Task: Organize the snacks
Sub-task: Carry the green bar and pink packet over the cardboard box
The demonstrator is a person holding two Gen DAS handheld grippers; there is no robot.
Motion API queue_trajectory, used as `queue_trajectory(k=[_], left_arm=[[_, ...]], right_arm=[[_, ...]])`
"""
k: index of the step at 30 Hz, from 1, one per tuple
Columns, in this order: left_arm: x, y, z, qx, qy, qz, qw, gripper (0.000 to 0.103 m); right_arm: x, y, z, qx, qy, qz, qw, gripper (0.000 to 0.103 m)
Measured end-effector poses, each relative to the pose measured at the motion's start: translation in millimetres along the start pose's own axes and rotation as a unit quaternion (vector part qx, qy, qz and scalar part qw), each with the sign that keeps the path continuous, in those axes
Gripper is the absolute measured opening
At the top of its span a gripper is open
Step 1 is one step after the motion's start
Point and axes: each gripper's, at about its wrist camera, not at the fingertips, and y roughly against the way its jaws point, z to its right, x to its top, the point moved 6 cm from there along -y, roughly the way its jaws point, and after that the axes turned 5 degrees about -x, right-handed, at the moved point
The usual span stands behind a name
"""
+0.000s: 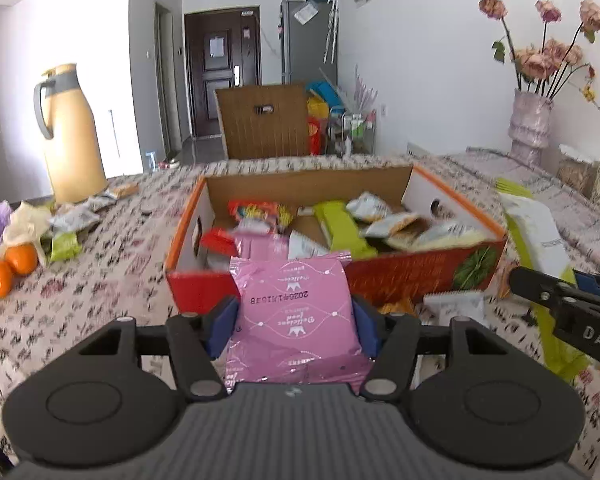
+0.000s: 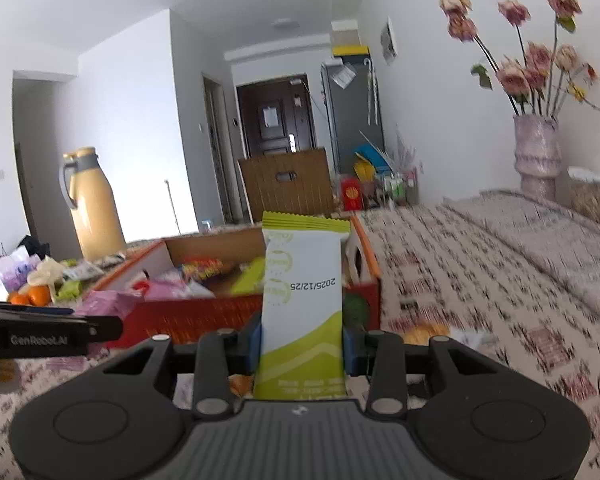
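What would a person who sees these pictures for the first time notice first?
Each claw is closed on a snack: the left claw holds a pink packet, the right claw a tall white and green packet. Just beyond them, on the flowered tablecloth, stands an open orange cardboard box with many snacks inside. A yellow thermos jug stands far left.

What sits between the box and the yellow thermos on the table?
Left wrist view: only bare floral tablecloth between the box and the thermos; loose packets lie nearer the thermos base.
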Motion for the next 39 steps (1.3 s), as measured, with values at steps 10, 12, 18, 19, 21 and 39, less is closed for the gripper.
queue_trajectory(k=[10,12,18,19,21,39], left_arm=[[43.2,-4.8,4.4,0.011,-0.005,0.037,0.9992,0.062],[51.6,-7.6,4.3,0.013,-0.005,0.043,0.999,0.062],[72.8,-26.2,-1.6,0.024,-0.002,0.05,0.9985,0.062],[75.6,-29.6,-3.3,0.027,-0.001,0.05,0.9984,0.062],[82.1,-37.0,-6.8,0.028,0.005,0.052,0.9982,0.062],[64.8,-101.1,-30.5,0.037,0.03,0.024,0.9986,0.062]], right_arm=[[48.7,-16.3,-19.3,0.012,0.013,0.045,0.999,0.037],[58.2,-22.2,-22.7,0.014,0.016,0.053,0.998,0.037],[79.2,-47.4,-27.8,0.02,0.016,0.066,0.997,0.037],[81.1,-52.1,-28.7,0.019,0.017,0.067,0.997,0.037],[84.9,-62.7,-30.3,0.019,0.02,0.068,0.997,0.037],[60.9,-130.4,-27.5,0.018,0.024,0.005,1.0,0.037]])
